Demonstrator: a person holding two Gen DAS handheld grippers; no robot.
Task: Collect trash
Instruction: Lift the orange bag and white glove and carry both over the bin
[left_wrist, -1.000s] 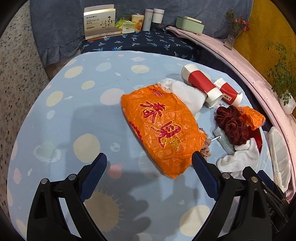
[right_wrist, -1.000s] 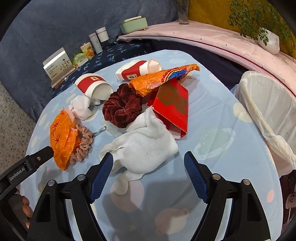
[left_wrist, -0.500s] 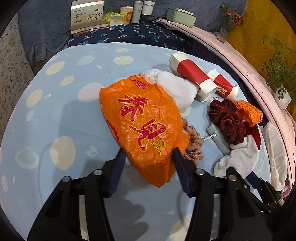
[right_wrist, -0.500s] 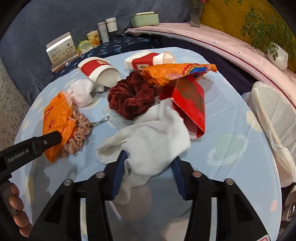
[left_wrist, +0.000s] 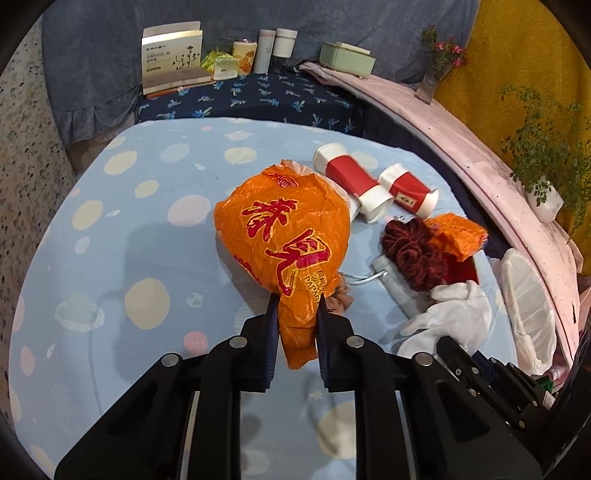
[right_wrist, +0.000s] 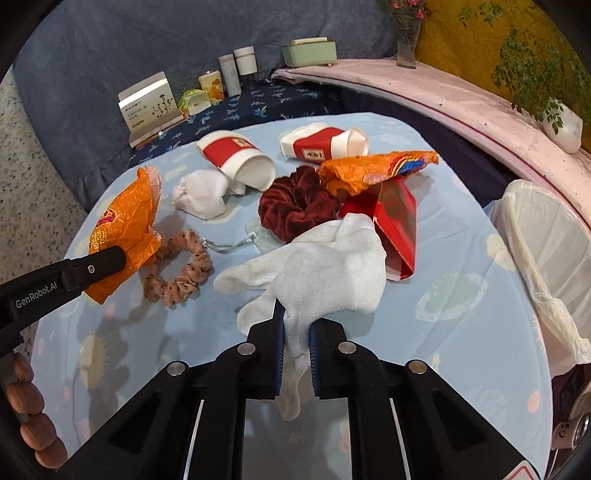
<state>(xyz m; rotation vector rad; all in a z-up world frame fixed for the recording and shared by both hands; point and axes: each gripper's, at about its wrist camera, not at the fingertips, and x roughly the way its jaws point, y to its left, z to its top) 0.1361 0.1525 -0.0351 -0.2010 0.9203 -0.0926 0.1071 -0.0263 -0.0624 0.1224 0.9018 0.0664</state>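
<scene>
The left tongs (left_wrist: 295, 301) are closing on the lower end of a crinkled orange plastic bag with red lettering (left_wrist: 284, 232), at the surface's centre. The right tongs (right_wrist: 296, 317) are closing on a limp white knitted cotton glove (right_wrist: 325, 266) (one finger dangles between the pads). Open blue spotted cloth (left_wrist: 110, 229) lies toward nine o'clock; a white-lined bin (right_wrist: 546, 251) stands at three o'clock, at the surface's edge.

Orange bag (left_wrist: 291, 236) with red lettering; white glove (right_wrist: 328, 266); seemingly spotted blue tablecloth (left_wrist: 122, 258).
</scene>
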